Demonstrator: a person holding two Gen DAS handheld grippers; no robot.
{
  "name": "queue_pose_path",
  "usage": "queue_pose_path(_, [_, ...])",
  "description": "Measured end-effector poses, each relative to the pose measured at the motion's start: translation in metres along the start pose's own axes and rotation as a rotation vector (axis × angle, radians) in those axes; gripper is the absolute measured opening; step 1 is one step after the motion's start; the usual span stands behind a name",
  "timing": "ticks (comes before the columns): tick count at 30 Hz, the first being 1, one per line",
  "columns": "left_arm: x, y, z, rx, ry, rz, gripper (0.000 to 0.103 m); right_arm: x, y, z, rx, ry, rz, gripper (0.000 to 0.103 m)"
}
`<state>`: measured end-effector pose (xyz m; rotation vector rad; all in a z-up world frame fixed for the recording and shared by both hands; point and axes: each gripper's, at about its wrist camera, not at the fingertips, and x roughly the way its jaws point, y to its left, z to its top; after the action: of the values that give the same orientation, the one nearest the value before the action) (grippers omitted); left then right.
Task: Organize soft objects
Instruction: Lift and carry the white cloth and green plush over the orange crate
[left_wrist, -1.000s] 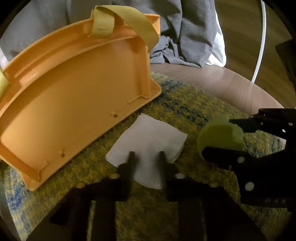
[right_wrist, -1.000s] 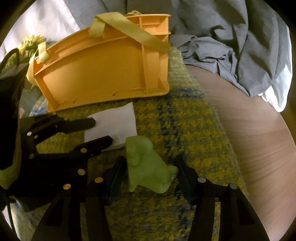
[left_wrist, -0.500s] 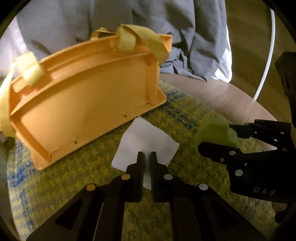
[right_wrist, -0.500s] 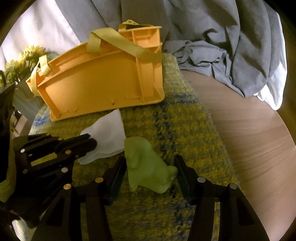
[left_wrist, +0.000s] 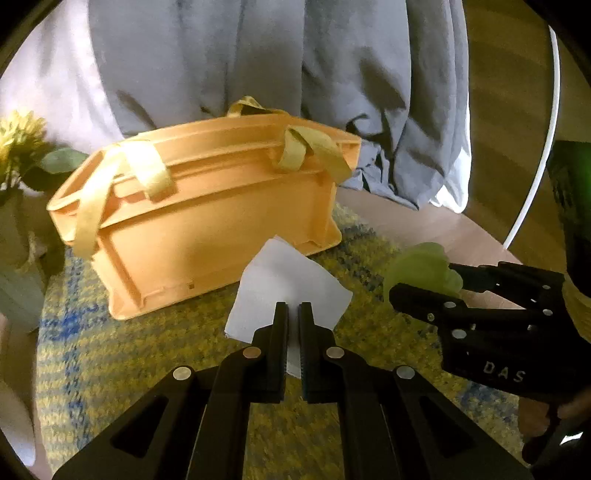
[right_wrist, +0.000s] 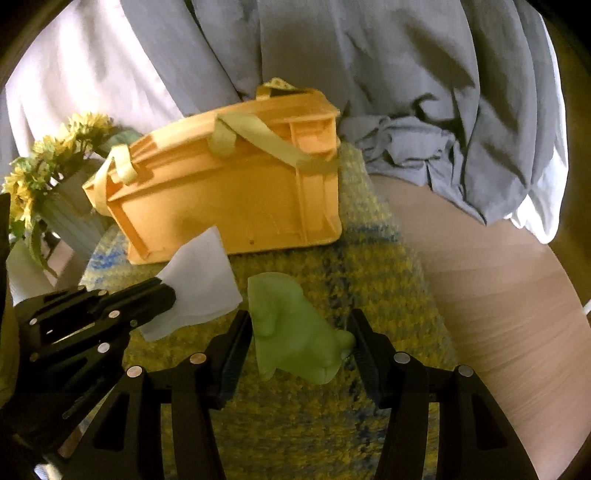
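While the left hand-held gripper (left_wrist: 291, 314) pinches the near edge of the white cloth (left_wrist: 291, 280), its two fingers are pressed almost together with only the thin cloth between them. The cloth hangs up off the yellow and blue mat (left_wrist: 129, 354), just in front of the orange crate (left_wrist: 207, 221). It looks very light and floppy, so it will bend and swing. A grip on one edge seems fine, but a loose corner could catch on the crate's rim or on its yellow straps (left_wrist: 314, 147).

The right hand-held gripper (right_wrist: 299, 332) holds the green squishy toy (right_wrist: 291, 325) between its fingers. Both pads touch the toy's sides, with the fingers partly spread because the toy is fat. The toy sits above the mat, just beside the cloth and near the crate. It looks soft and a bit rubbery, so it will likely squash under a hard squeeze and could slip or pop out. Holding it across its thick middle, as now, looks like the best place.

The crate stands on the round wooden bench (right_wrist: 480, 280), with its open top facing up. Grey fabric (right_wrist: 406, 74) hangs behind it, and yellow flowers (right_wrist: 55, 155) sit to the left.
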<state>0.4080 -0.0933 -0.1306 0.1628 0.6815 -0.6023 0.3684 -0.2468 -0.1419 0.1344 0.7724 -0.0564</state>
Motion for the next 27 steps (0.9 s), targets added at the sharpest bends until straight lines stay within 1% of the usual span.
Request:
queue_pose_path(8, [-0.033, 0.003, -0.002, -0.040, -0.052, 0.046, 0.007, -0.021, 0.010, 0.005, -0.031, -0.054, 0.021, 0.054])
queue_pose_path(13, [-0.053, 0.008, 0.000, -0.076, -0.096, 0.084, 0.007, -0.033, 0.017, 0.011, -0.046, -0.096, 0.041, 0.052])
queue_pose_path(16, [-0.062, 0.009, 0.002, -0.092, -0.117, 0.105, 0.007, -0.039, 0.022, 0.013, -0.054, -0.130, 0.039, 0.051])
queue_pose_path(27, [-0.100, 0.009, 0.015, -0.093, -0.227, 0.160, 0.007, -0.062, 0.034, 0.026, -0.063, -0.217, 0.078, 0.050])
